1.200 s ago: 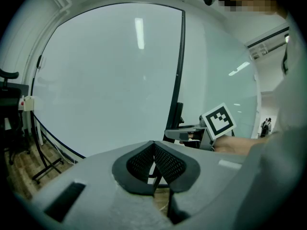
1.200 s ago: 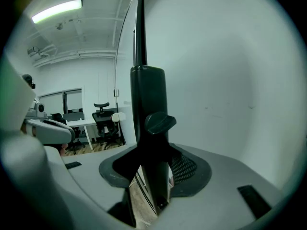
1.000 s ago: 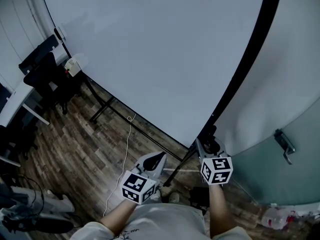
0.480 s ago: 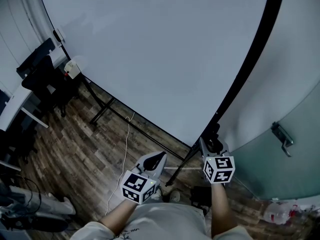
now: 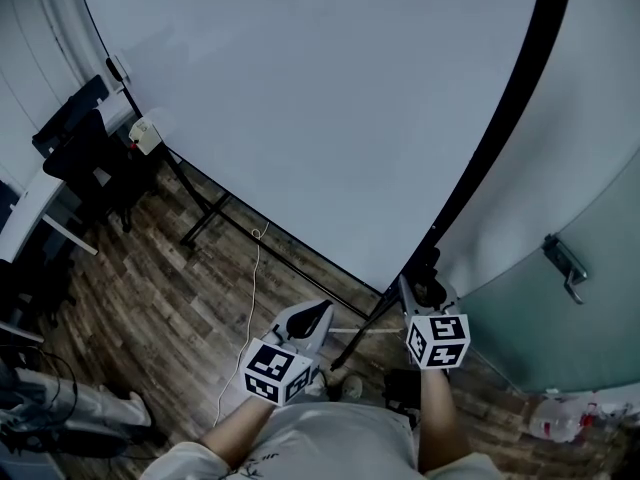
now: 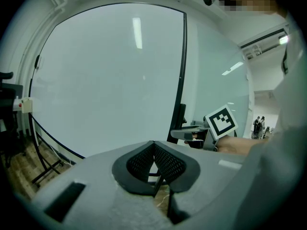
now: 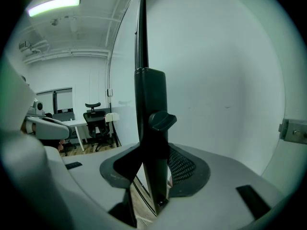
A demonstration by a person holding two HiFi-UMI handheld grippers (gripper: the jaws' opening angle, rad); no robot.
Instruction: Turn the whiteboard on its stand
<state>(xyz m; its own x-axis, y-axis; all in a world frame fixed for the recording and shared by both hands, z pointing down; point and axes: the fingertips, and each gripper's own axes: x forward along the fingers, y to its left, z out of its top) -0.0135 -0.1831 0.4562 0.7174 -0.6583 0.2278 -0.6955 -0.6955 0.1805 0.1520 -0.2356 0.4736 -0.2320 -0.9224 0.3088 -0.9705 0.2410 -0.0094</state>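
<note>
One whiteboard [image 5: 320, 98] (right gripper [image 5: 419, 286] on stand [image 7: 151, 97])

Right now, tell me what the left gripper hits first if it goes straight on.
Most likely the whiteboard, on its white face just left of the black side frame; depth is hard to judge.

Whiteboard [image 5: 330, 98]: plain white face, faint bluish cast. Edge strip [image 5: 497, 118]: black.
Stand post [image 7: 151, 128]: black, knob [image 7: 162, 120] likewise black.
Left gripper [image 6: 154, 150], right gripper [image 7: 154, 164]: grey bodies, black mesh-textured pads.
Marker cubes [image 5: 437, 340]: white faces with black square patterns.
Floor [image 5: 170, 298]: brown wood-grain planks, streaked light and dark.
Cable [image 5: 245, 308]: white.
Chair [image 5: 85, 158]: black.
Wall panel [image 5: 560, 348]: pale green. Handle [image 5: 565, 268]: grey metal.
Shirt [image 5: 340, 443]: off-white.
</note>
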